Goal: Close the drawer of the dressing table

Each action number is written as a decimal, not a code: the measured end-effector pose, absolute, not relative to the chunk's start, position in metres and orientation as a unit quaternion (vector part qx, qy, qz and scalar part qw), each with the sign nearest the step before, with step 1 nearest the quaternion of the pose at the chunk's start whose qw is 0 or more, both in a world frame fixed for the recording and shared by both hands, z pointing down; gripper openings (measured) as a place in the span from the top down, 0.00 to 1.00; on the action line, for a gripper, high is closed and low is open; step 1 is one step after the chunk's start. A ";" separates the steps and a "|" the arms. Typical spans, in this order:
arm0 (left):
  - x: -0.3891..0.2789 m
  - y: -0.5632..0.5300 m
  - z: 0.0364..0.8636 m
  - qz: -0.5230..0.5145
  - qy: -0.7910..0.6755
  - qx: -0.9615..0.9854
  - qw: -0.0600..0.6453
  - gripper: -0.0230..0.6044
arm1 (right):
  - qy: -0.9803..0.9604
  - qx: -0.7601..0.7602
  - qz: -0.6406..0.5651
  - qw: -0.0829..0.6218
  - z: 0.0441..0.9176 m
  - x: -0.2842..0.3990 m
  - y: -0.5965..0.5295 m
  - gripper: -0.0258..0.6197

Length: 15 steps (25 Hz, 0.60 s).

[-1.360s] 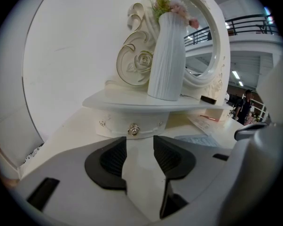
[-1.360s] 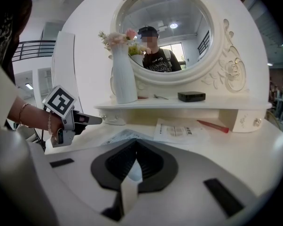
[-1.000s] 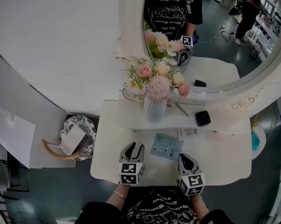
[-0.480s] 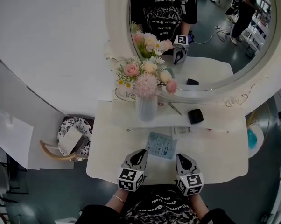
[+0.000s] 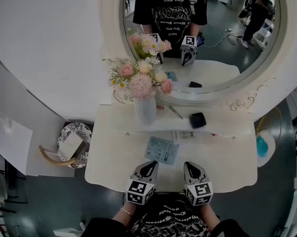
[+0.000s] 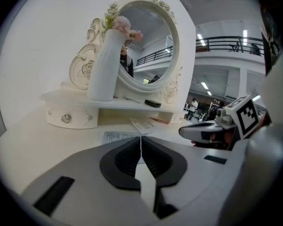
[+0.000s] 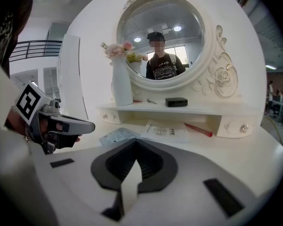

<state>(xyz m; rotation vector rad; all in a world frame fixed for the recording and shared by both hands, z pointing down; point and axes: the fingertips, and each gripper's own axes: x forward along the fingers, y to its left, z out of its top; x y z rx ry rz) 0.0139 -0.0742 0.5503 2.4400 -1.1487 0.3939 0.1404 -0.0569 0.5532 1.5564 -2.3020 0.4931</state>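
The white dressing table (image 5: pixel 109 167) carries a raised shelf with a small drawer at each end. The left drawer (image 6: pixel 66 118) and the right drawer (image 7: pixel 235 125) both look flush with their fronts. No drawer under the tabletop shows in any view. My left gripper (image 5: pixel 149 165) (image 6: pixel 141 138) hovers over the table's front edge; its jaws have just closed and it is shut with nothing between them. My right gripper (image 5: pixel 189 165) (image 7: pixel 136 142) is beside it, also shut and empty. Neither touches a drawer.
On the shelf are a white vase of flowers (image 5: pixel 145 110) and a black box (image 5: pixel 197 119), below the oval mirror (image 5: pixel 227 58). A blue leaflet (image 5: pixel 161 150), a white sheet (image 5: pixel 185 136) and a red pen (image 7: pixel 198 129) lie on the tabletop. A patterned stool (image 5: pixel 74 144) is at the left.
The left gripper's jaws went from open to shut, and it slid right and back toward the table's front edge. The right gripper drew back a little.
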 end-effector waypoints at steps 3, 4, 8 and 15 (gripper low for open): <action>0.023 -0.070 0.548 0.137 -0.414 0.876 0.206 0.93 | -0.808 0.542 0.169 0.158 0.551 0.150 -0.054 0.95; 0.027 -0.068 0.547 0.137 -0.412 0.877 0.204 0.93 | -0.808 0.542 0.168 0.158 0.551 0.153 -0.052 0.95; 0.043 -0.060 0.546 0.133 -0.414 0.877 0.203 0.93 | -0.809 0.541 0.162 0.160 0.548 0.167 -0.046 0.95; 0.067 -0.051 0.545 0.131 -0.413 0.880 0.195 0.93 | -0.810 0.543 0.152 0.160 0.544 0.188 -0.039 0.95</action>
